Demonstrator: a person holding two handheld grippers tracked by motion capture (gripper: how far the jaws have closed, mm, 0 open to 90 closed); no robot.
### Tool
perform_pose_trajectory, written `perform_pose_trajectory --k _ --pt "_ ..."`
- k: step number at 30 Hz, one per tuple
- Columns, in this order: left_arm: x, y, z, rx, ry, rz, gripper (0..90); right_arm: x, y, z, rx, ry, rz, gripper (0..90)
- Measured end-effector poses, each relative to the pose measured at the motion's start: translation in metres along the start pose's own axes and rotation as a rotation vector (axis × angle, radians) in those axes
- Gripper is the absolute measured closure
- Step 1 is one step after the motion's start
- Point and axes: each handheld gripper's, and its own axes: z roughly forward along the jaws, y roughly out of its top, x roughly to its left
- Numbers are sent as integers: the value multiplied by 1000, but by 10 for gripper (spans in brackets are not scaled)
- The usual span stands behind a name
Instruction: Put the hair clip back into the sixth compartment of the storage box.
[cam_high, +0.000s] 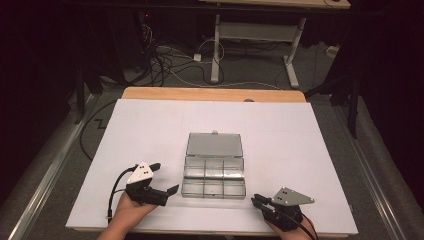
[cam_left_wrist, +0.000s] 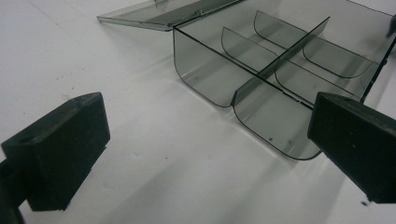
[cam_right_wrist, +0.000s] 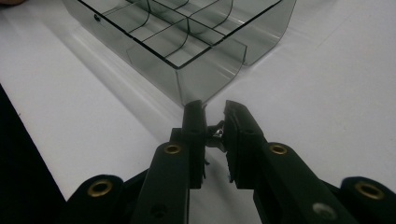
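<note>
Clear smoky plastic compartment box (cam_high: 214, 175), lid open, centre frame on matte white table (cam_high: 150, 125). Left tool (cam_high: 161, 177) wide; right tool (cam_high: 255, 199) pinching small metallic piece (cam_right_wrist: 217, 133).

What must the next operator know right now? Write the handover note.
Left gripper: open, holding nothing, beside the clear divider box.
Right gripper: closed on a small shiny piece, too small to identify, just off the box's near corner.
Box: on the white sheet, lid lying open behind it, compartments look empty.
Done: lid open, piece in grip.
Left: probably drop the piece into a compartment.
</note>
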Motion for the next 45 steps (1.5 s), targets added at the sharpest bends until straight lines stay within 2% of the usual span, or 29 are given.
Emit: perform_pose_trajectory --k 9,23,45 --pt "0 0 0 -1 0 0 0 1 7 -3 -25 -9 2 805" --pt "0 0 0 -3 -4 -2 0 0 29 -5 -57 -8 -20 804" --pt "0 0 0 -3 -4 -1 0 5 47 18 -43 27 -51 804"
